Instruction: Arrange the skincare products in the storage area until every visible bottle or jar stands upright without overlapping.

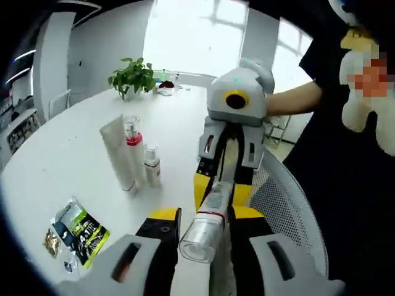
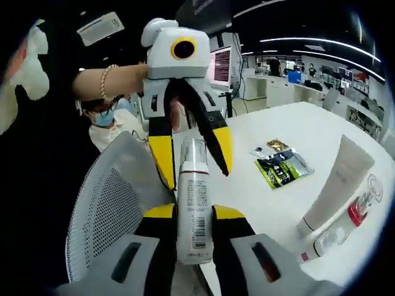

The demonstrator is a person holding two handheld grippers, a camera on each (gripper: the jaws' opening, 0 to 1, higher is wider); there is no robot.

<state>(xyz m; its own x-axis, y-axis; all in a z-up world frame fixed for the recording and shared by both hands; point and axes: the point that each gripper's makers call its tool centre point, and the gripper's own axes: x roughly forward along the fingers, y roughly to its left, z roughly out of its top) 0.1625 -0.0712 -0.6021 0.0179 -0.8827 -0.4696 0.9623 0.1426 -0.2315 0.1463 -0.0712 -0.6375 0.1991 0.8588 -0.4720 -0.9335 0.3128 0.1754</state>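
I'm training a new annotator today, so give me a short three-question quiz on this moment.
1. True or false: the right tongs are shut on the white bottle.
2. Which lies flat on the table? A the white tube, B the green packet, C the red-collared bottle.
3. Fill in: the left tongs stand ___ around the bottle's clear cap.
Key: 1 true; 2 B; 3 open.
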